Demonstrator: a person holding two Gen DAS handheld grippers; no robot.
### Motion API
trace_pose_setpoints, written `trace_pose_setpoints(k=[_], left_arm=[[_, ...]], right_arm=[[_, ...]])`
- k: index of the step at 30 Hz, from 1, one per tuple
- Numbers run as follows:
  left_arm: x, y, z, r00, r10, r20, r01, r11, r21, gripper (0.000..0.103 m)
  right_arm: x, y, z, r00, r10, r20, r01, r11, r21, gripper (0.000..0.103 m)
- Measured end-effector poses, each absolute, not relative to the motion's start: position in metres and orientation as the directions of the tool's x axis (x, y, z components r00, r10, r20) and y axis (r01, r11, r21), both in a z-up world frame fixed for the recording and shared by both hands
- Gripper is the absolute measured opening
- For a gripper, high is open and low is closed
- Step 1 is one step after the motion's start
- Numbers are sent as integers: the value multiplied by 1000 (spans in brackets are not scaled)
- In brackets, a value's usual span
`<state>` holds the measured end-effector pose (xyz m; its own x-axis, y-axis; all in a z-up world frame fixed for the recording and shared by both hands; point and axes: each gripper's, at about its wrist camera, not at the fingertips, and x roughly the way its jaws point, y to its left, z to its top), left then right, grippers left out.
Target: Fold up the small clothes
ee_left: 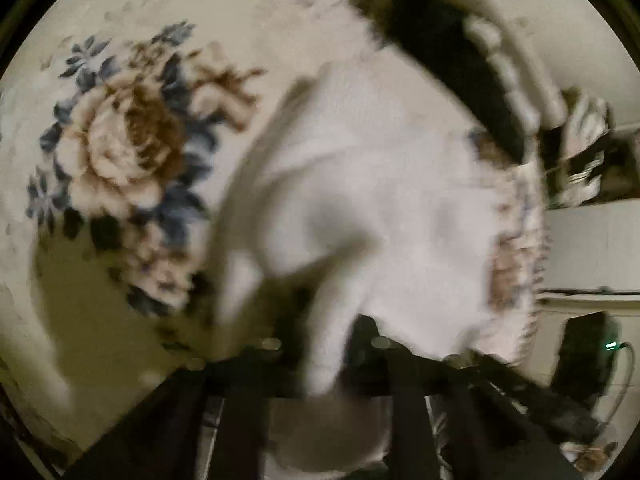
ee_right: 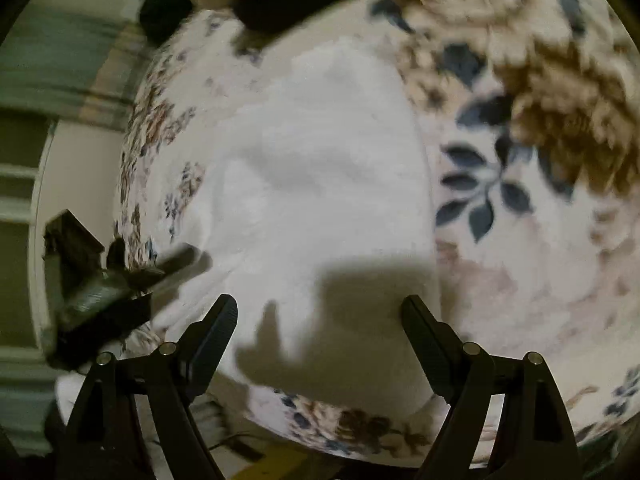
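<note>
Across both wrist views, a floral bedspread (ee_left: 120, 152) covers the bed, cream with large brown roses and blue leaves; its patterned edge falls away at the bed's side. On this bedspread lies the task item, a white garment (ee_right: 320, 184), spread fairly flat in the right wrist view and rumpled into raised folds in the left wrist view, which is heavily blurred. A dark band of cloth (ee_left: 452, 60) with a pale ruffled trim lies at the far edge of the bed, just beyond the white garment.

The left hand-held gripper (ee_left: 324, 360) is clenched on a fold of the white garment: a strip of white fabric runs down between its dark fingers at the bottom of the frame. The same gripper appears at the left of the right wrist view, at the garment's edge near the bed's side.

The right hand-held gripper (ee_right: 320, 328) is released, its two black fingers (ee_right: 212, 336) standing wide apart above the near part of the white garment, with nothing pressed between them. Its shadow falls on the white fabric directly between the fingers.
</note>
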<state>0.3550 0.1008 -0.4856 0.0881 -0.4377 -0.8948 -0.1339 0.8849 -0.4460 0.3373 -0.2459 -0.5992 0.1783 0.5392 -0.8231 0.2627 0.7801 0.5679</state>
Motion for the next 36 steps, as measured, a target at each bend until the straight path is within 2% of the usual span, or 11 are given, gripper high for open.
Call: trace_pose_setpoints(k=[7,10,12,17,18,20,21,28,31,33,36], left_arm=[[351,144,-497,60,-523,-850,-244,818,-521,20],[352,145,-482,76,-564,-822,-262,784,-562,33],[359,139,-476,96,-574,-813,-236,781,-579,56],[394,116,-495,91,-532,-842,-172,824,-539,48],[397,116,-497,95,-529,-843,-152,829,-537,20],[403,112,-505,77,-510,-857,-122,848,-516,13],[405,116,-507,84,-504,-860,-115,852,-510,12],[395,163,-496,141,-646,-750,-273,702,-657,26],[371,167,-474,153,-672,-725,-258,681,-686,48],[352,163,-463,148,-695,-704,-242,665,-707,48],[330,145,-468,111,-696,-709,-243,673,-699,48]], right_arm=[[336,-261,-644,24,510,-860,355,800,484,86],[343,-270,-624,89,531,-843,326,784,528,86],[355,-278,-613,131,540,-832,318,772,551,86],[410,-295,-613,208,523,-827,336,755,562,86],[425,-297,-621,220,540,-812,346,736,583,76],[444,-299,-630,229,552,-802,356,719,597,31],[453,-302,-636,222,535,-815,362,731,578,22],[475,-295,-650,180,483,-857,339,787,515,25],[456,-295,-632,186,518,-835,349,760,549,39],[442,-289,-620,178,550,-816,340,744,575,56],[423,-280,-613,133,551,-824,332,758,561,57]])
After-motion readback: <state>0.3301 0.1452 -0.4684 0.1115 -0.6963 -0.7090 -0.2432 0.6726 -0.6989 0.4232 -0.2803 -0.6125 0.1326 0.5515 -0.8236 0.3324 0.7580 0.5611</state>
